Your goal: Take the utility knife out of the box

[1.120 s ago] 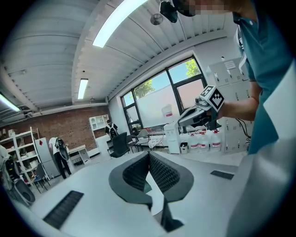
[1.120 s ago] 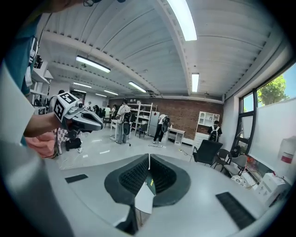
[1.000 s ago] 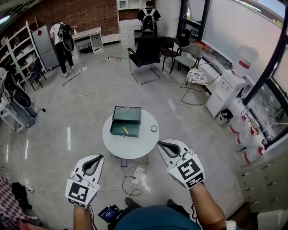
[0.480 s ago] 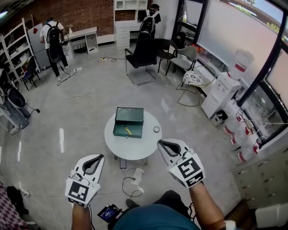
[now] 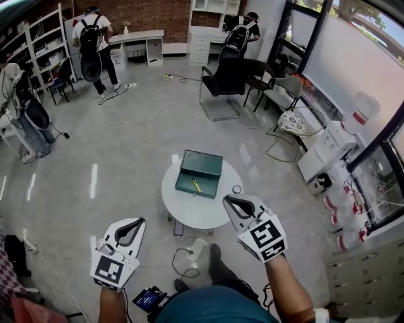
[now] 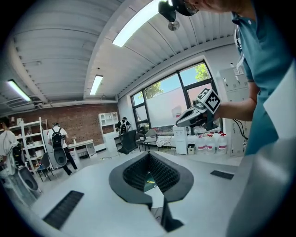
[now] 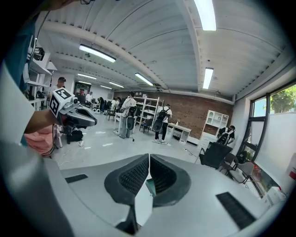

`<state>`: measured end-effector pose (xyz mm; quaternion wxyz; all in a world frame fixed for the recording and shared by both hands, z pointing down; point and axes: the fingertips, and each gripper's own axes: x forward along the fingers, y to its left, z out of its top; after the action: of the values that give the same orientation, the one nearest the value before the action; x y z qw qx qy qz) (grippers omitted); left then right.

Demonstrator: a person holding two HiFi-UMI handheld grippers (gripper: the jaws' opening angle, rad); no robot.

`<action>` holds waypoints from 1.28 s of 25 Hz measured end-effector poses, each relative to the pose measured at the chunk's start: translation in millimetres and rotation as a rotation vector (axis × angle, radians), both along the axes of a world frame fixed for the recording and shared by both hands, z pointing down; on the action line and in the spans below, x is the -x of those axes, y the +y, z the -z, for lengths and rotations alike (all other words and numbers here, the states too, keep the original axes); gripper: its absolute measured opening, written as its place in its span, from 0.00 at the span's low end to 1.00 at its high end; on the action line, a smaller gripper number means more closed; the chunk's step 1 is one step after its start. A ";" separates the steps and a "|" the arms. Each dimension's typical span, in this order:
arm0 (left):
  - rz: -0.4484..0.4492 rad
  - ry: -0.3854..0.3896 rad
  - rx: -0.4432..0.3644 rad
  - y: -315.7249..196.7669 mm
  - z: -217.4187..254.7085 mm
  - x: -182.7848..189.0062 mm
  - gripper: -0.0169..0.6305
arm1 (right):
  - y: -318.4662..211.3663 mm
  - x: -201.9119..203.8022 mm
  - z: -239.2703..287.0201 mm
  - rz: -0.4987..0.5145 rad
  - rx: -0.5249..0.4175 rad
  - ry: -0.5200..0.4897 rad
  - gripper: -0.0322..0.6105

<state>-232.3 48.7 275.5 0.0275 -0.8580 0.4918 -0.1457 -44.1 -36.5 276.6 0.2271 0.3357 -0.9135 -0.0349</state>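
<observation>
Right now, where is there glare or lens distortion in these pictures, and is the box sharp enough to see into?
Head view: wide-angle bending at the edges, pale glare streaks on the floor, the box small but sharp. Left gripper view: the ceiling light blown out, dark corners. Right gripper view: strong fisheye, bright ceiling lamp.

Floor (image 5: pixel 95 158): grey, polished, glossy w/ pale light streaks.
Table (image 5: pixel 202 214): white top, smooth, slight sheen.
Box (image 5: pixel 201 173): dark green, looked like painted metal, semi-matt.
Utility knife (image 5: pixel 196 185): yellow, prob. plastic; too small to tell finish.
Left gripper (image 5: pixel 136 222), right gripper (image 5: pixel 230 202): white plastic shells, smooth, matt.
Pads (image 6: pixel 134 172): black, ribbed, looked rubbery, matt; same on right gripper.
Far wall (image 5: pixel 151 12): red brick, rough.
Shirt (image 5: pixel 214 306), near edge: teal cloth, matt.
</observation>
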 end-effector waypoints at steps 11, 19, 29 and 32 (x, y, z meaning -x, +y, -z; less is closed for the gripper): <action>0.194 -0.040 0.020 -106.5 -0.6 9.3 0.05 | -143.4 36.5 -22.9 0.204 0.044 -0.031 0.11; 0.295 -0.041 0.039 -178.7 -9.6 -9.3 0.05 | -227.9 49.5 -41.0 0.340 0.075 -0.027 0.11; 0.425 -0.047 0.092 -203.9 -34.3 4.2 0.05 | -273.9 86.3 -77.0 0.460 0.117 -0.024 0.11; 0.428 -0.044 0.109 -209.5 -44.6 14.9 0.05 | -281.0 101.3 -90.0 0.464 0.132 -0.020 0.11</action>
<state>-247.2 -160.8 320.1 -0.0395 -0.7310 0.6533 -0.1932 -145.4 -317.5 366.5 0.2255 0.1015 -0.9687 -0.0232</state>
